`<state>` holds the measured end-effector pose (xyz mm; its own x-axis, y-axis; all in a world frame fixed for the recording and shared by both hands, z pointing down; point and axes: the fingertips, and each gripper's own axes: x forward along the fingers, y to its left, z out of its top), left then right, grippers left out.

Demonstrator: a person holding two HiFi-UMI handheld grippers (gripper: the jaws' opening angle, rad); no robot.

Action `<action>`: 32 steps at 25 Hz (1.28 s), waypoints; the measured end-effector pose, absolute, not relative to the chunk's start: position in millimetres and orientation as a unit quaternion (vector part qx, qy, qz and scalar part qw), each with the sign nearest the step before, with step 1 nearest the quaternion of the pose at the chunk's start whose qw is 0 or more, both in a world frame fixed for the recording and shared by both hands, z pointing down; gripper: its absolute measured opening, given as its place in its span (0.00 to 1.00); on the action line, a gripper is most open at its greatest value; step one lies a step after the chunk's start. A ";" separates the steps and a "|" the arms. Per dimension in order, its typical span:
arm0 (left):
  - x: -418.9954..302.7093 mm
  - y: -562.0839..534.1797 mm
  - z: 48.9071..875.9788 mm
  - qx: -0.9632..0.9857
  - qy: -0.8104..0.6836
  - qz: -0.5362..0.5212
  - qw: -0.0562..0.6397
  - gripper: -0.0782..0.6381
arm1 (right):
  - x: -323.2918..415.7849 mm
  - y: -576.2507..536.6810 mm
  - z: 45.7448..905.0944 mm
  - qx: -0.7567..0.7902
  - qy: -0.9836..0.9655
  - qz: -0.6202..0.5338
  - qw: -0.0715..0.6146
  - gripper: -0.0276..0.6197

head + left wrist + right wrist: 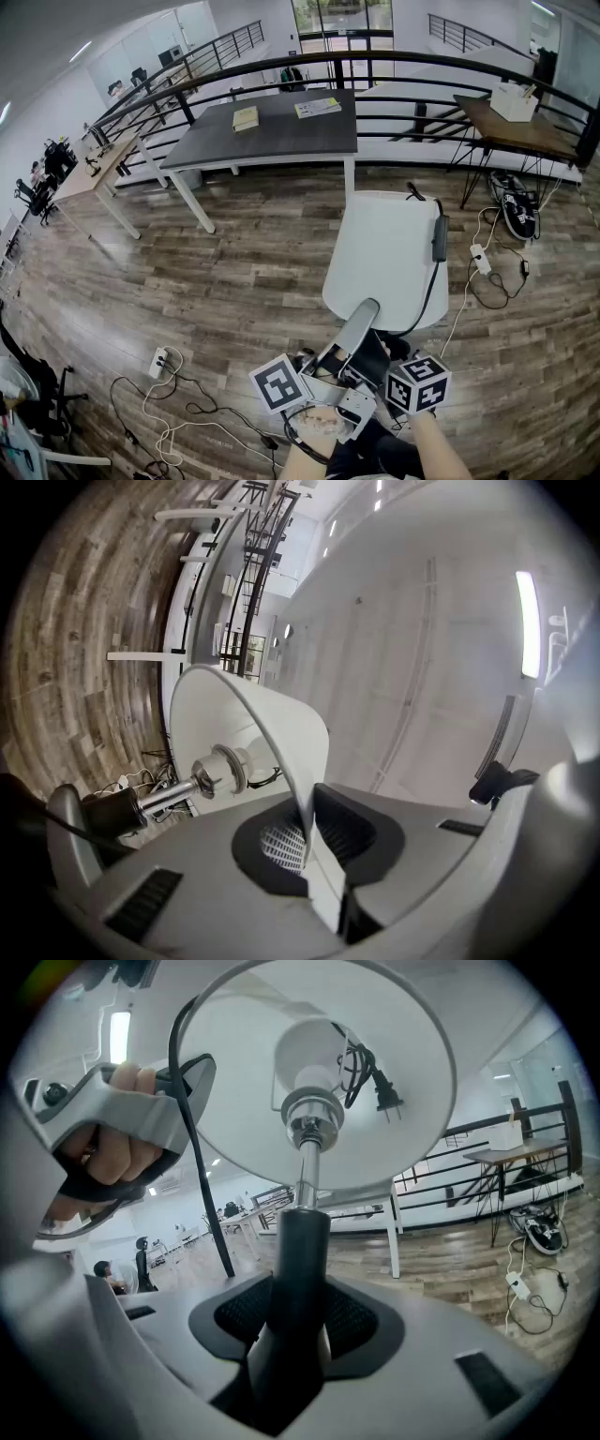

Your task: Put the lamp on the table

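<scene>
Lamp (384,253) held off the floor by both tools, short of the dark desk (272,131)

The left tool (319,855) is pressed together on the thin rim of the white shade (253,724), with the edge pinched between its dark pads; the bulb (239,761) and its metal socket show inside the shade just beyond; the right tool (295,1335) is spread wide and clamped around the lamp's thick black stem (298,1269), which stands up between the jaws toward the open underside of the shade; the black cord (197,1166) hangs down beside the stem, and its plug (380,1091) lies inside the shade; in the head view the lamp is over the wooden floor (187,281), on the near side of the dark desk and apart from it; two books (246,117) lie on that desk.
</scene>
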<state>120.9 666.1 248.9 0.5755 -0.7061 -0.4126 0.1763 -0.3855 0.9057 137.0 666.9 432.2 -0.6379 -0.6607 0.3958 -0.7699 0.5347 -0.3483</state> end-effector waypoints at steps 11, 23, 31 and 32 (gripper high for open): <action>130.5 659.8 248.7 0.720 -0.183 -0.419 0.522 0.16 | 144.5 660.1 432.8 0.411 -0.870 0.252 0.105 0.32; 139.7 659.7 245.0 0.724 -0.184 -0.430 0.506 0.16 | 153.1 654.1 430.1 0.398 -0.880 0.239 0.102 0.32; 146.3 663.9 249.6 0.725 -0.203 -0.433 0.496 0.16 | 157.0 657.2 433.8 0.377 -0.889 0.239 0.103 0.32; 145.8 663.1 249.1 0.724 -0.204 -0.433 0.496 0.16 | 156.1 656.3 433.6 0.376 -0.890 0.239 0.103 0.32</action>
<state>145.8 663.1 249.1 0.5408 -0.7259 -0.4250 0.1334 -0.4249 0.8954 156.1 656.3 433.6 -0.6965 -0.6187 0.3634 -0.7175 0.6039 -0.3471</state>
